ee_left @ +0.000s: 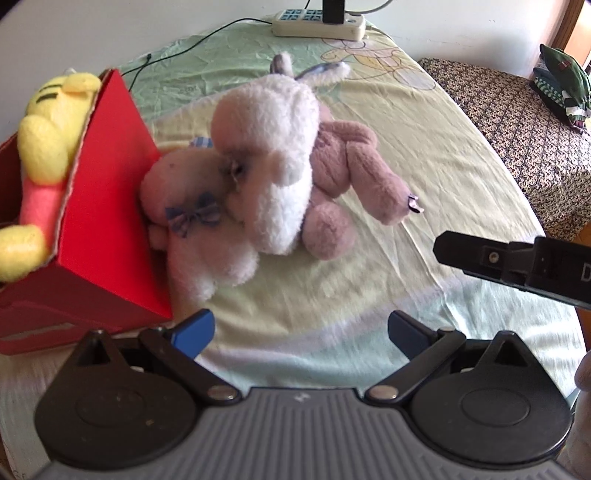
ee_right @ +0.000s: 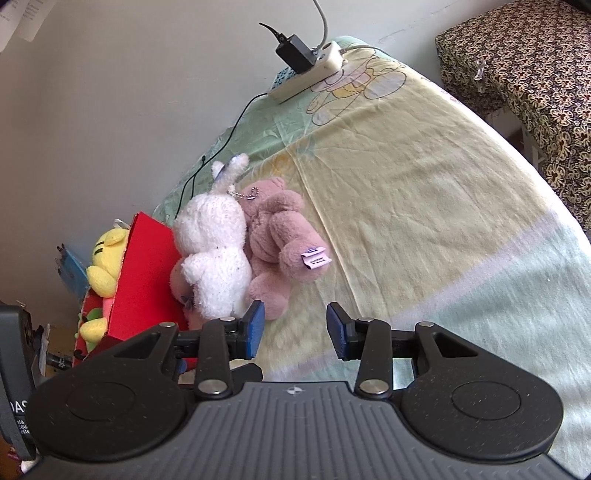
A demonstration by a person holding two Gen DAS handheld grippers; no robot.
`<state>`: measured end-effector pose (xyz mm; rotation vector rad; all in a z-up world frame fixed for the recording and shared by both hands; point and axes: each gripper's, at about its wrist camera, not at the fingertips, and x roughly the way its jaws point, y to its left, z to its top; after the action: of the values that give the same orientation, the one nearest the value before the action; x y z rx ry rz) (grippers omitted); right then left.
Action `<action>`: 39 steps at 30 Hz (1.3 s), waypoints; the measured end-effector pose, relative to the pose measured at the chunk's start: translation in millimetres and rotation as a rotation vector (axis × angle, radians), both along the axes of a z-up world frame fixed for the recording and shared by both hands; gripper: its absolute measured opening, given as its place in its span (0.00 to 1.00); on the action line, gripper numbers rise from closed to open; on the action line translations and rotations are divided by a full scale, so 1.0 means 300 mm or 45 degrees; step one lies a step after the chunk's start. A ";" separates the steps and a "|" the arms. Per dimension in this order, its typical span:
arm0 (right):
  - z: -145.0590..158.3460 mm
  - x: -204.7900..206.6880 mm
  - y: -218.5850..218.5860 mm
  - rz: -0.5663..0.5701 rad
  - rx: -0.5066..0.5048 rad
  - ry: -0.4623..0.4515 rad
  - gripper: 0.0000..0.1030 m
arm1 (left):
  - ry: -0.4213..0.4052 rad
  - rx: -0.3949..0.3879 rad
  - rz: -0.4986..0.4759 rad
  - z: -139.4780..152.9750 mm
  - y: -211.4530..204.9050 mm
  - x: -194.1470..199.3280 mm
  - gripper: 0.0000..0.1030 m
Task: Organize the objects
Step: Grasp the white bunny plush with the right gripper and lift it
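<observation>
A white plush rabbit (ee_left: 273, 155) (ee_right: 214, 254) lies on a pale pink plush with a blue bow (ee_left: 181, 199), against a mauve plush (ee_left: 347, 166) (ee_right: 280, 236). All rest on the bed sheet (ee_left: 424, 166) beside a red box (ee_left: 107, 221) (ee_right: 147, 280) holding a yellow plush (ee_left: 51, 122) (ee_right: 105, 258). My left gripper (ee_left: 301, 332) is open, just short of the white rabbit, with nothing between its blue pads. My right gripper (ee_right: 295, 330) is open too, close to the mauve plush's foot. Its black finger (ee_left: 498, 258) enters the left wrist view from the right.
A white power strip (ee_left: 317, 22) (ee_right: 310, 74) with a black adapter and a cable lies at the bed's far end by the wall. A patterned bench (ee_left: 517, 122) (ee_right: 524, 66) stands to the right. Bare sheet spreads right of the toys.
</observation>
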<state>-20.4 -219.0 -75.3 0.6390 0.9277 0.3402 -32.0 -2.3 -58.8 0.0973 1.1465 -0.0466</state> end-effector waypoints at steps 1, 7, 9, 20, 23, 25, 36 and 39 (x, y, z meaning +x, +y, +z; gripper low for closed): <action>0.000 0.001 -0.001 -0.001 -0.001 0.000 0.40 | -0.005 -0.001 -0.009 0.002 -0.005 -0.003 0.97; -0.004 0.010 0.003 0.000 0.001 0.008 0.40 | 0.004 -0.090 -0.065 0.010 -0.013 -0.012 0.98; -0.003 0.013 0.007 0.003 0.005 0.008 0.41 | 0.010 -0.142 -0.081 0.017 -0.008 -0.017 0.99; -0.016 0.024 -0.002 0.025 0.071 -0.001 0.41 | -0.102 -0.143 -0.124 0.044 -0.001 -0.042 0.98; -0.007 0.045 -0.003 0.032 0.084 -0.024 0.41 | -0.165 -0.104 -0.138 0.062 0.005 -0.037 0.97; 0.002 0.062 -0.002 0.049 0.110 -0.046 0.40 | -0.215 -0.079 -0.150 0.079 0.008 -0.029 0.96; 0.070 0.233 0.157 0.352 0.129 -0.137 0.53 | -0.230 -0.119 -0.184 0.009 0.056 0.003 0.95; 0.074 0.264 0.211 0.377 0.060 -0.152 0.57 | -0.234 -0.118 -0.190 -0.014 0.069 -0.002 0.95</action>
<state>58.9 -155.8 -53.2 0.5182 0.9023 0.6589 -32.6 18.2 -62.9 0.1027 0.9505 -0.2186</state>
